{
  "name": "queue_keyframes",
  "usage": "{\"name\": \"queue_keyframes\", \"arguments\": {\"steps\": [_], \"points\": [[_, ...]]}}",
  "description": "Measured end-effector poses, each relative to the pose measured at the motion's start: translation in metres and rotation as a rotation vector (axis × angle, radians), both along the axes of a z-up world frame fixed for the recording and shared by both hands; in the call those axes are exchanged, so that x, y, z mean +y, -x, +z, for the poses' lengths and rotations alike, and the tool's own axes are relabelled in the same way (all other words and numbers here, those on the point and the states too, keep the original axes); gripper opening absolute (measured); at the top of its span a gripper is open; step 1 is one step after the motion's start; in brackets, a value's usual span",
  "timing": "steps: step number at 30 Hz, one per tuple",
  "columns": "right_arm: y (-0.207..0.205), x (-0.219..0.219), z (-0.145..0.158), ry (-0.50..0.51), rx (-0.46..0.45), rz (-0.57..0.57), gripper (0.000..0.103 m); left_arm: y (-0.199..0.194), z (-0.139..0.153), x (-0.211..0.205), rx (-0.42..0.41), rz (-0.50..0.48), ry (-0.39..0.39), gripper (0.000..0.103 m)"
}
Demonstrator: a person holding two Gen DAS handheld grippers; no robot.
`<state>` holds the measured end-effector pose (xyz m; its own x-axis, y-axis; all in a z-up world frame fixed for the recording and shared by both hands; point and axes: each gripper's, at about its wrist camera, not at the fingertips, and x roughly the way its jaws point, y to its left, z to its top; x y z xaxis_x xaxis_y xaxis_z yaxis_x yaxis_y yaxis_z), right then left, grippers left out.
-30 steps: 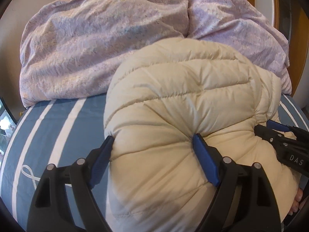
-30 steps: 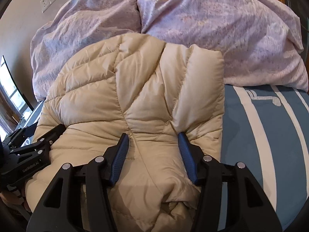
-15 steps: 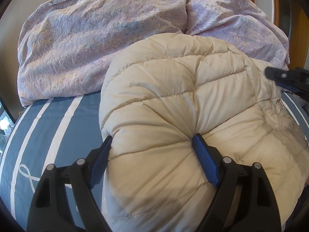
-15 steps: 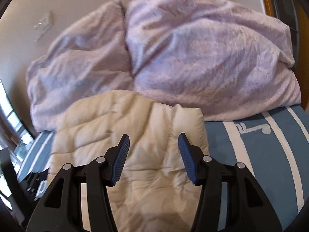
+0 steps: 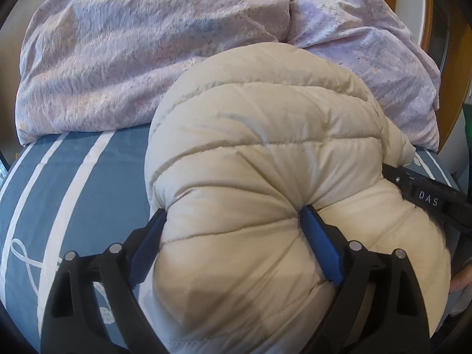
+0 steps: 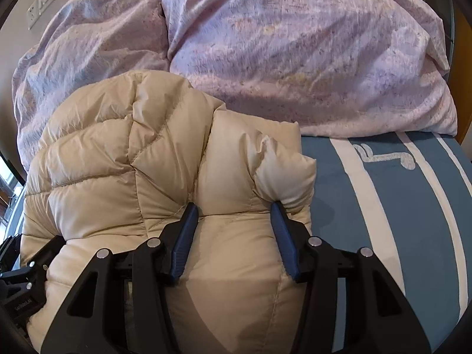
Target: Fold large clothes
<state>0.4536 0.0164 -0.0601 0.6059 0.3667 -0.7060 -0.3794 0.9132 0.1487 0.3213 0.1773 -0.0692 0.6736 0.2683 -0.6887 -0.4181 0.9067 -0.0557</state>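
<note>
I am working both grippers into a cream puffer jacket (image 5: 265, 177) that is lying bundled on the blue striped bedsheet (image 5: 73, 177), its far end butting against the heap of lilac duvet (image 5: 147, 44) at the far side of the bed.

My left gripper (image 5: 233, 236) is straddling a fat roll of the jacket; its jaws have just been opening wider, yet the blue pads are still denting the quilting on both sides, so I am counting it as clamped on the jacket. My right gripper (image 6: 233, 230) is clenching a narrower fold of the same jacket, the fabric pinching in at both pads.

What matters for the coming move: the bundle is running near-to-far, straight ahead of both tools, with the bulk lying beyond the fingertips. The left gripper is holding the left part, with open sheet to its left; the right gripper is holding the right edge, with bare sheet (image 6: 368, 206) to its right. The two tools are sitting close together, so I am judging that any fold will carry the near end forward over the far bulk.
</note>
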Motion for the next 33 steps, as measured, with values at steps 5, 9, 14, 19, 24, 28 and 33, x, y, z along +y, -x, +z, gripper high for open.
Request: {"name": "queue_keyframes", "arguments": {"steps": [5,9,14,19,24,28,33], "points": [[0.001,-0.003,-0.007,-0.011,0.011,-0.015,0.052,-0.002,-0.003,-0.003,0.001,0.005,-0.014,0.093],[0.01,-0.012,0.002,-0.017,0.022,-0.009,0.052,0.0,0.0,-0.003,0.005,0.006,-0.014,0.094],[0.049,-0.035,0.028,-0.097,-0.011,0.037,0.052,0.022,0.016,-0.011,-0.02,-0.009,-0.054,0.093],[0.093,-0.043,0.046,-0.144,-0.052,0.125,0.046,0.044,0.029,-0.021,-0.033,-0.023,-0.084,0.093],[0.104,-0.034,0.041,-0.105,-0.056,0.166,0.039,0.054,0.027,-0.027,-0.026,-0.025,-0.078,0.093],[0.096,-0.033,0.02,-0.055,0.002,0.15,0.036,0.054,0.018,-0.027,-0.009,-0.019,-0.061,0.094],[0.096,-0.035,0.007,-0.045,0.03,0.137,0.036,0.048,0.011,-0.029,0.008,-0.027,-0.063,0.094]]}}
